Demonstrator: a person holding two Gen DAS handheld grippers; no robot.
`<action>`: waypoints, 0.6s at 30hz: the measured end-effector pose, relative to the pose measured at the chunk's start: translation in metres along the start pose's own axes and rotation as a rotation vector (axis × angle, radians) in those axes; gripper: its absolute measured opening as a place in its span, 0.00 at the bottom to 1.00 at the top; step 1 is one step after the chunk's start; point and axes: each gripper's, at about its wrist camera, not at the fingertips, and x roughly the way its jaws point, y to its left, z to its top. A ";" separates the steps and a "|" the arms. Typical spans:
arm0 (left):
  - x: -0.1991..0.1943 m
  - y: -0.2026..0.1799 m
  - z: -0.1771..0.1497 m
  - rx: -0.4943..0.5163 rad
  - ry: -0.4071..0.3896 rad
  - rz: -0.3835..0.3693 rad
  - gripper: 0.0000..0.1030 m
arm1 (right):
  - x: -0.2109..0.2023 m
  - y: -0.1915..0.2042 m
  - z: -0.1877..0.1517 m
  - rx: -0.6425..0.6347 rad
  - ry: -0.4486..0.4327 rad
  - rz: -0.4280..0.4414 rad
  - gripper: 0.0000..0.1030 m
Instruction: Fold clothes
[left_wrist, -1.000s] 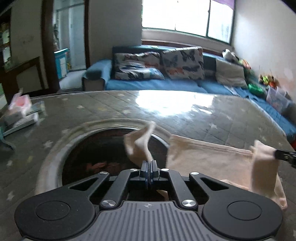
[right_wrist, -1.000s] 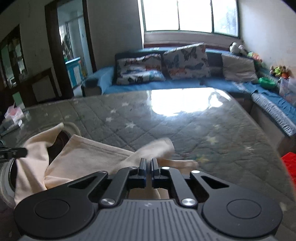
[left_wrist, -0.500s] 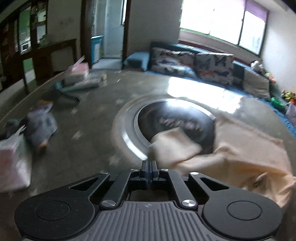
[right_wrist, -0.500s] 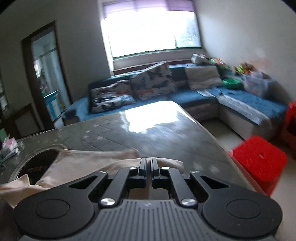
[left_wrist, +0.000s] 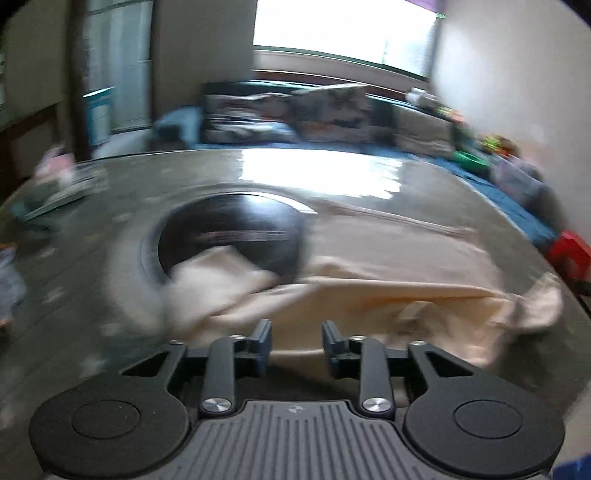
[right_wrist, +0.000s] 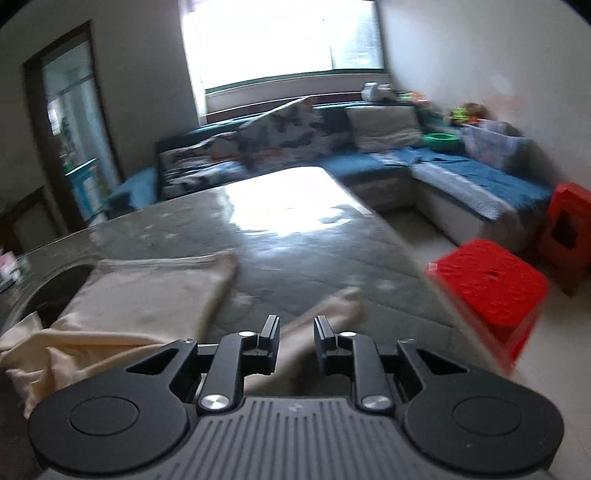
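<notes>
A cream garment (left_wrist: 388, 266) lies spread on the grey starred table (left_wrist: 184, 184), its left part draped over a round black inset (left_wrist: 229, 232). My left gripper (left_wrist: 294, 338) is open and empty, just above the garment's near edge. In the right wrist view the garment (right_wrist: 147, 295) lies to the left, and one sleeve (right_wrist: 332, 310) runs under my right gripper (right_wrist: 295, 334), which is open and holds nothing.
Boxes and clutter (left_wrist: 55, 177) sit at the table's far left. A blue sofa with cushions (right_wrist: 277, 147) stands behind the table. A red plastic stool (right_wrist: 487, 284) stands on the floor right of the table edge, another red stool (right_wrist: 569, 229) beyond it.
Both grippers have opened and let go of the garment, which now lies on the table. Both views have swung and are blurred by motion.
</notes>
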 end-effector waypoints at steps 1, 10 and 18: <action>0.004 -0.011 0.002 0.024 0.000 -0.034 0.41 | 0.004 0.008 0.001 -0.013 0.010 0.023 0.23; 0.039 -0.063 0.003 0.180 0.037 -0.123 0.42 | 0.017 0.069 0.002 -0.139 0.053 0.178 0.39; 0.037 -0.063 -0.009 0.248 0.035 -0.145 0.03 | 0.017 0.112 0.010 -0.287 0.086 0.313 0.42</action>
